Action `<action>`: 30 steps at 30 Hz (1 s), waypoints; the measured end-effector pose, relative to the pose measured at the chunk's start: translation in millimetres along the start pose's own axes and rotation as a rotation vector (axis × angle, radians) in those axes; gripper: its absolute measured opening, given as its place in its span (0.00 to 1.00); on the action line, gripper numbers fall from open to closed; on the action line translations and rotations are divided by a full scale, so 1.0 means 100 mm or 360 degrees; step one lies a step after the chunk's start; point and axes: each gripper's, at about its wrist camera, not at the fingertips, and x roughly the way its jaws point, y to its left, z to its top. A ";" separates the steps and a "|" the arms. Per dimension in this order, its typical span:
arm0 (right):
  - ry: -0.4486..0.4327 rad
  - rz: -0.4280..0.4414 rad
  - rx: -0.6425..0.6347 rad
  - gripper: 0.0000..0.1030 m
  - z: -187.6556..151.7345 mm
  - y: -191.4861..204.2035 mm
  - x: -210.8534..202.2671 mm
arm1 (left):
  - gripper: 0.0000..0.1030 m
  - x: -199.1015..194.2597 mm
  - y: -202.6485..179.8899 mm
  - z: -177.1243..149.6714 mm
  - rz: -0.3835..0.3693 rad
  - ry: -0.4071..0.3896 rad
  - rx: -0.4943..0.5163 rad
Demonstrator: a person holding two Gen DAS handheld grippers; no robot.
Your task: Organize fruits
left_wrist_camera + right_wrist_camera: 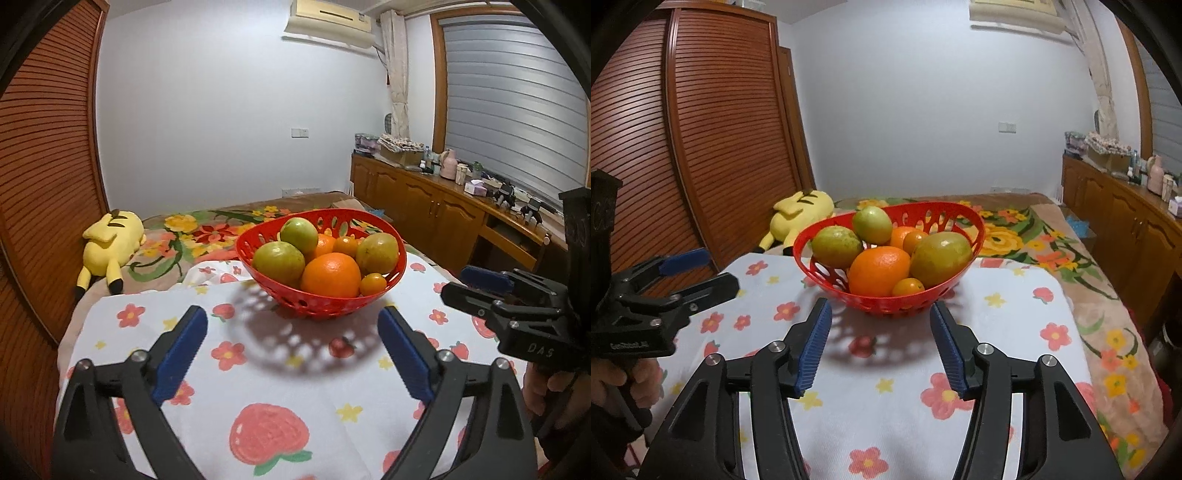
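- Red perforated plastic basket (397,267) standing on a white cloth printed with flowers and strawberries (295,391), far of both grippers and apart from them.
- Inside the basket: a large round orange (330,275) at the near side, three green-yellow round fruits (279,261) behind and beside it, a small orange citrus fruit (373,284) at the near right rim, more small orange fruits further back.
- Left gripper (291,354) with black arms and blue ribbed pads, jaws spread wide, nothing between them, only cloth and the basket's shadow below; basket just beyond the fingertips, centred in the gap.
- Right gripper (881,350) of the same build, jaws parted less widely, empty as well; basket straight ahead, near the tips but not touching.
- In the left wrist view, right gripper visible at the right edge, held by a hand (543,391); in the right wrist view, left gripper at the left edge, likewise in a hand (635,380).
- Yellow plush toy (109,245) lying on a floral blanket (1052,251) far left of the basket.
- Brown louvred wardrobe doors (713,147) on the left, wooden sideboard (424,192) on the right.
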 end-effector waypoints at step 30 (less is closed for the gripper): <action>-0.0140 -0.0122 0.0028 0.71 0.01 0.10 -0.46 | 0.95 -0.57 0.06 -0.09 0.0106 -0.0084 -0.0085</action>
